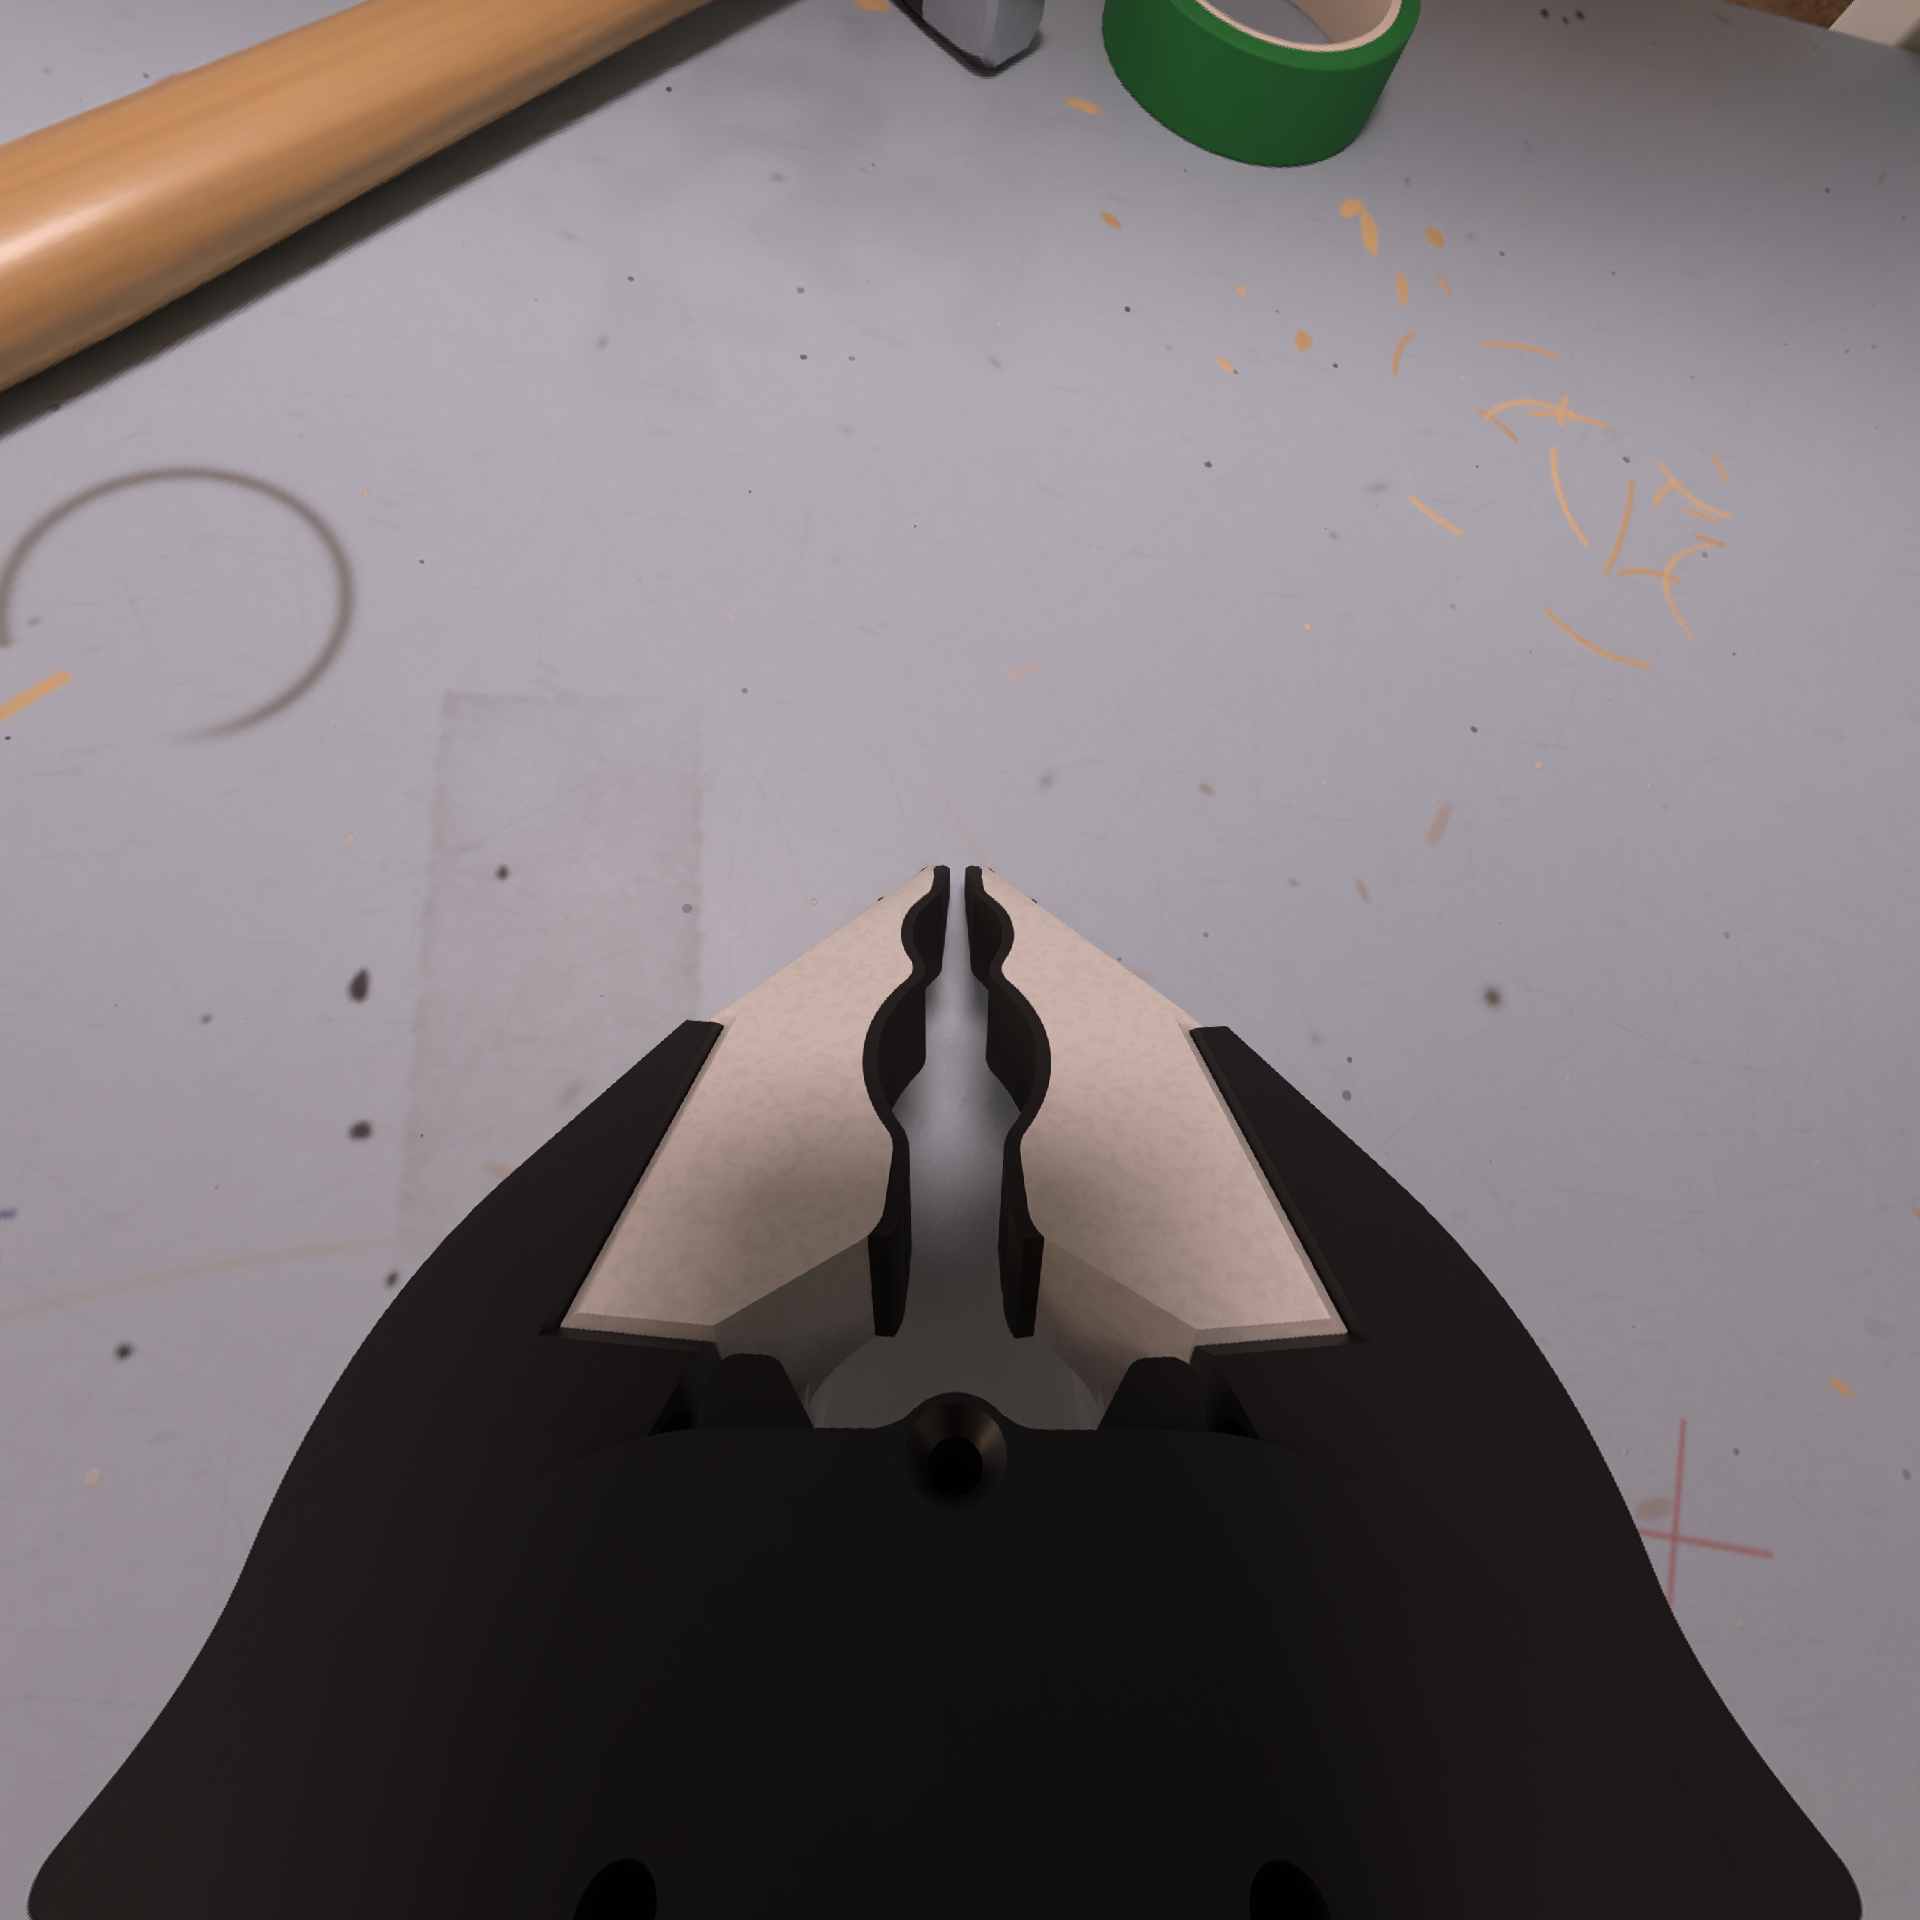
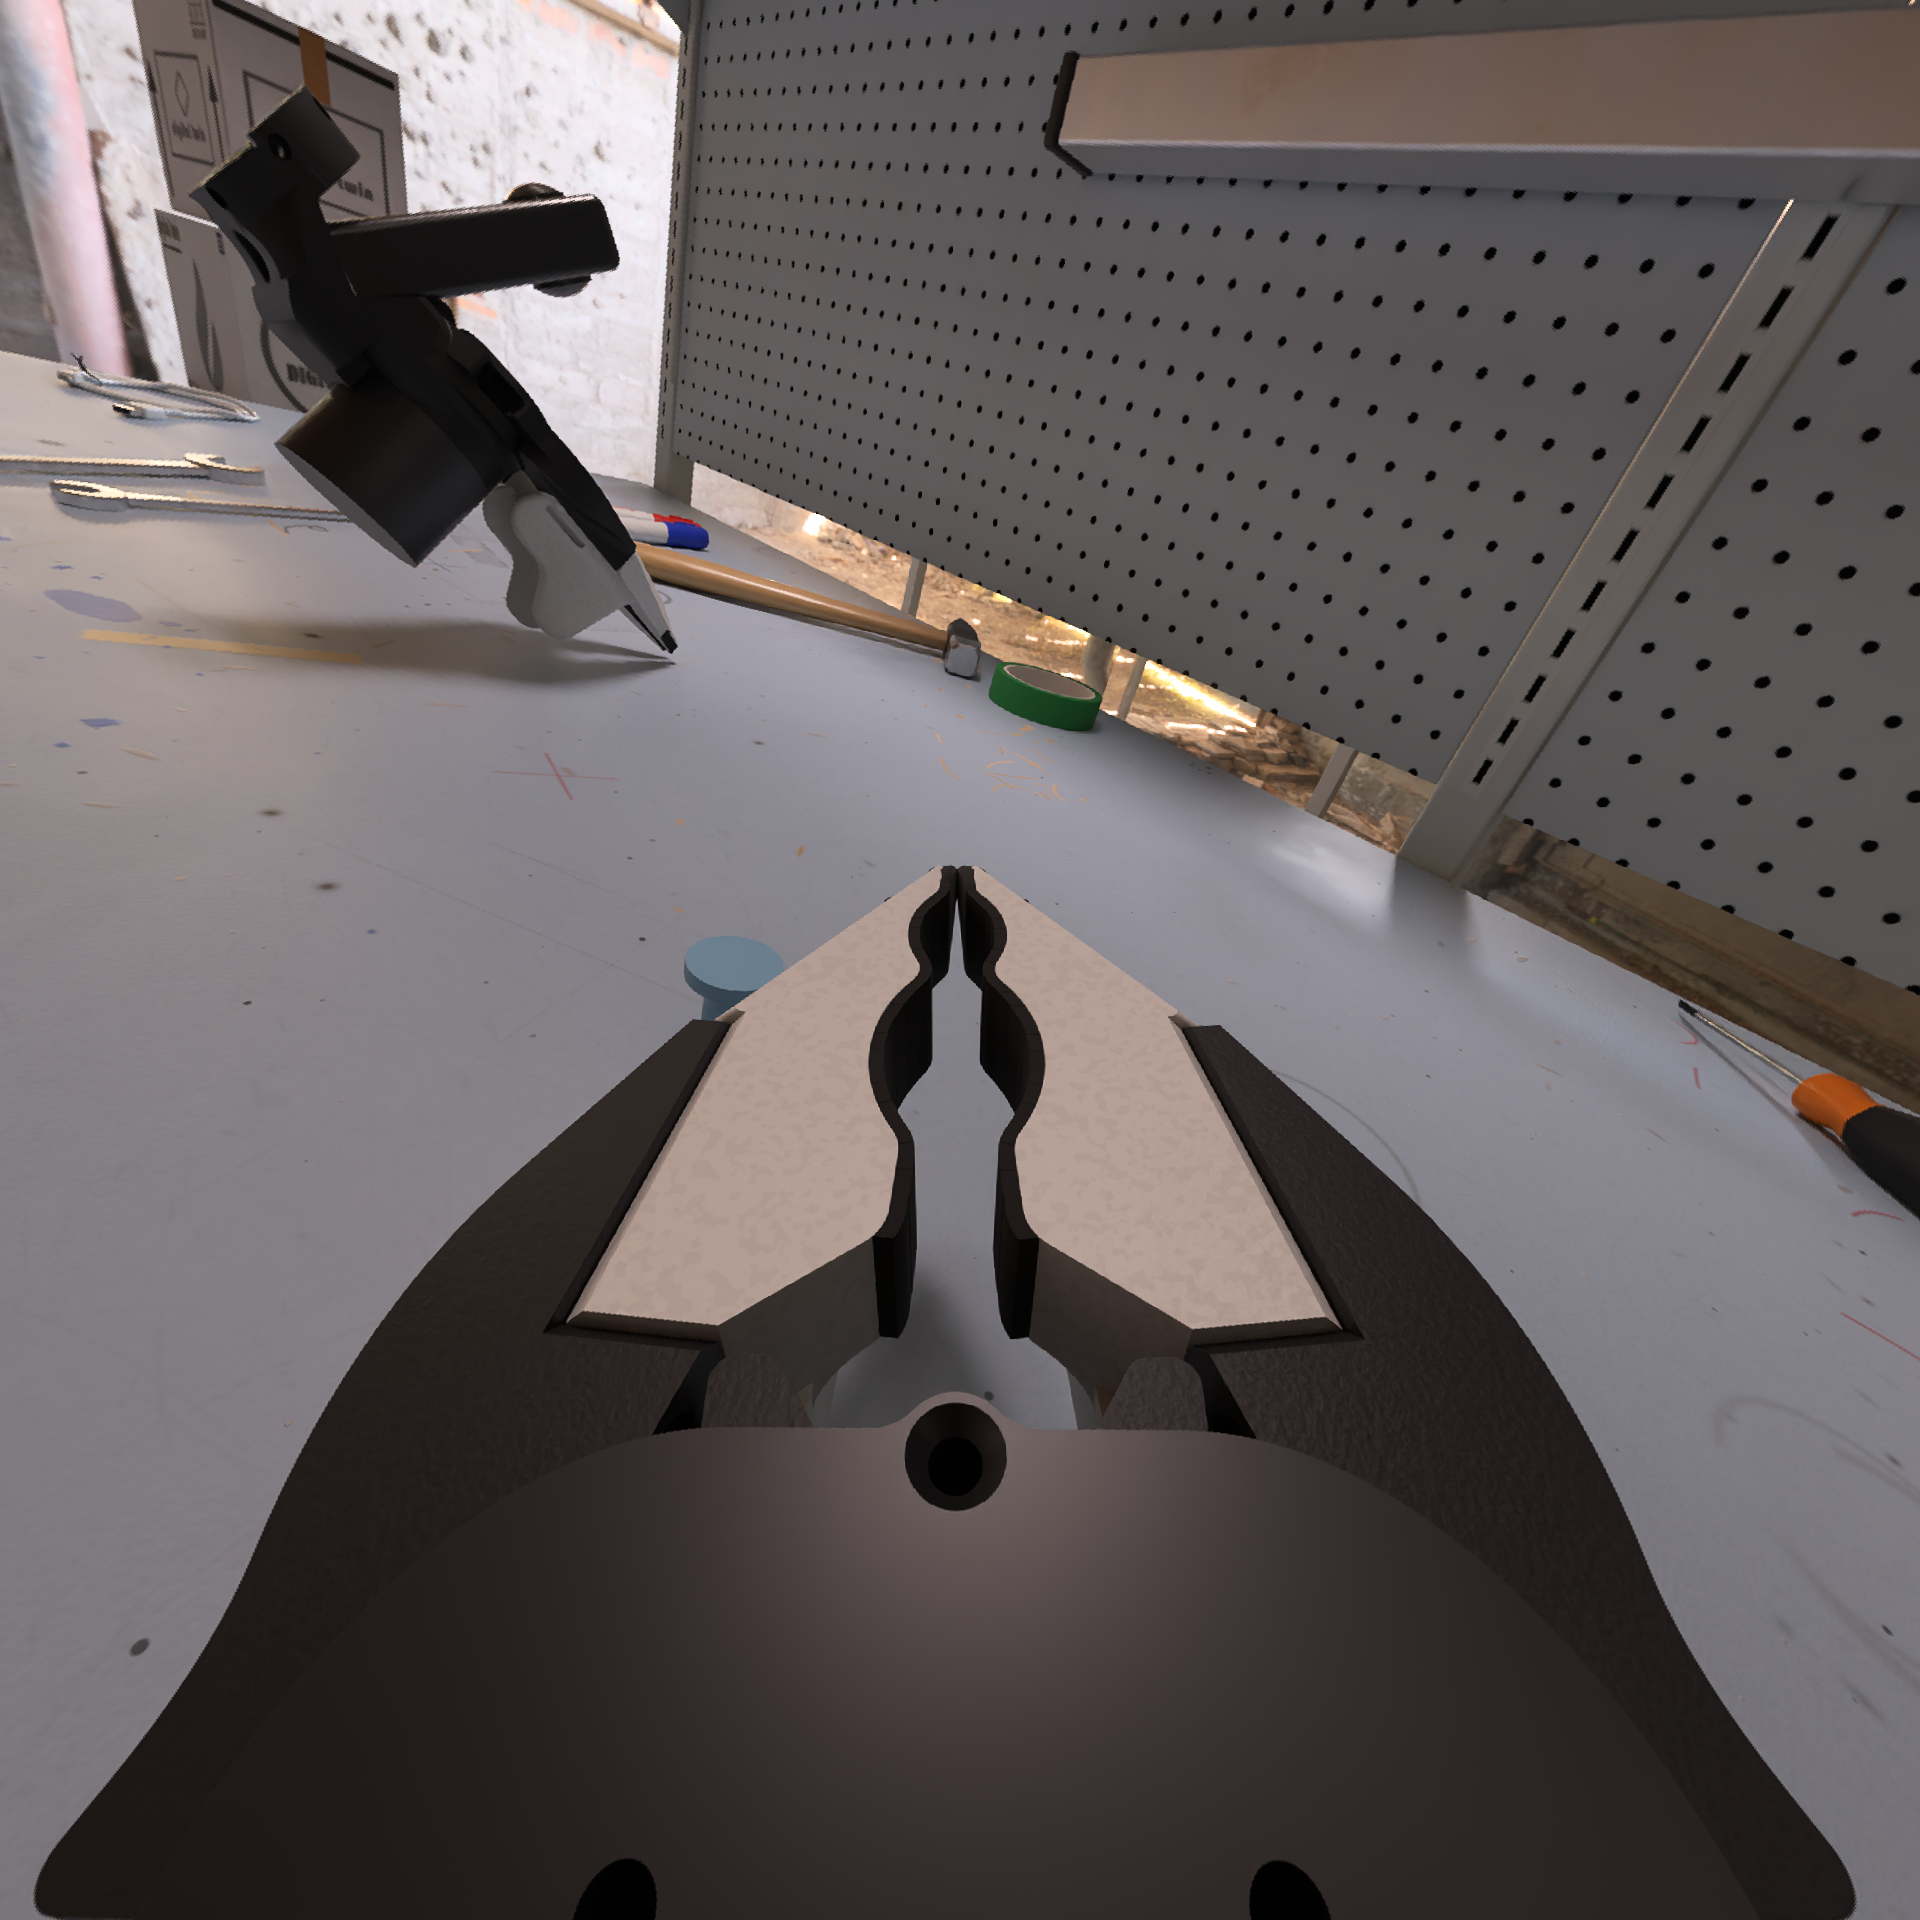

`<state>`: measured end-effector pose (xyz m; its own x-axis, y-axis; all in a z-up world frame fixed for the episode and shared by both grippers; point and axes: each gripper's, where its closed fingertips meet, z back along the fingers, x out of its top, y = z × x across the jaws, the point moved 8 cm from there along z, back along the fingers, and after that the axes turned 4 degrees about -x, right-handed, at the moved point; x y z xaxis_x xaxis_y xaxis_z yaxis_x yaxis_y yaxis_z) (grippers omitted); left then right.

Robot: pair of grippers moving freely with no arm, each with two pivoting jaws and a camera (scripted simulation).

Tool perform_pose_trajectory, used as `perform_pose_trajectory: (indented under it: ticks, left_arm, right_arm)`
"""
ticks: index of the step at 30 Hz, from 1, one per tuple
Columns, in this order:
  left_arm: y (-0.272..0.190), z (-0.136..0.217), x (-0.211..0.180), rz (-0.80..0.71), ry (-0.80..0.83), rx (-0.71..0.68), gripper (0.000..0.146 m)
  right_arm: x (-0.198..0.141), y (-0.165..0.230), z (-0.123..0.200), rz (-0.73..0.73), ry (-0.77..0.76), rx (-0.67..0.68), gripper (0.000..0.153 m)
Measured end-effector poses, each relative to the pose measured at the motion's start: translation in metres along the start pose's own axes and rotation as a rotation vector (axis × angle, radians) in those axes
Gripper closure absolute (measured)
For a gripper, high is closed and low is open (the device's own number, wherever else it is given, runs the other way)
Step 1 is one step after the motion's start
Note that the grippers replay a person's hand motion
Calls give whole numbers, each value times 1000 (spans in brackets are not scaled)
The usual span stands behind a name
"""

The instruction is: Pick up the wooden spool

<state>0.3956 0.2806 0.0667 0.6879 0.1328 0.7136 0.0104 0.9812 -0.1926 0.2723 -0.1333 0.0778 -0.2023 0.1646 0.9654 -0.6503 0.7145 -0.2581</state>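
Note:
A light blue spool (image 2: 727, 968) stands on the grey table (image 2: 364, 1039) in the right wrist view, just left of my right gripper (image 2: 957, 871), whose left finger hides its lower part. My right gripper is shut and empty, low over the table. My left gripper (image 1: 957, 873) is shut and empty, pointing down at bare table (image 1: 935, 571). It also shows in the right wrist view (image 2: 665, 642), far left of the spool, tips close to the table. The spool does not show in the left wrist view.
A wooden-handled hammer (image 1: 260, 177) (image 2: 800, 603) and a green tape roll (image 1: 1257, 83) (image 2: 1044, 694) lie near the back. A pegboard wall (image 2: 1143, 364) stands behind. An orange and black screwdriver (image 2: 1849, 1122) lies at right, wrenches (image 2: 156, 483) and markers (image 2: 670, 532) at far left.

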Motion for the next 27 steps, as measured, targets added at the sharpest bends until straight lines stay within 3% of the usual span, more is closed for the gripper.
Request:
perform_pose_trajectory:
  ticks: [10,14,23,27]
  left_arm:
    - [0,0,0,3,-1,-3,143]
    - [1,0,0,11,-3,-13,143]
    - [1,0,0,7,-3,-13,144]
    - [1,1,0,17,-4,-26,144]
  right_arm:
    - [0,-4,-2,-64,19,-3,153]
    - [-4,-8,-14,-166,220,139,152]
    - [-7,11,-29,-90,454,406,95]
    - [-9,17,-34,-67,520,462,81]
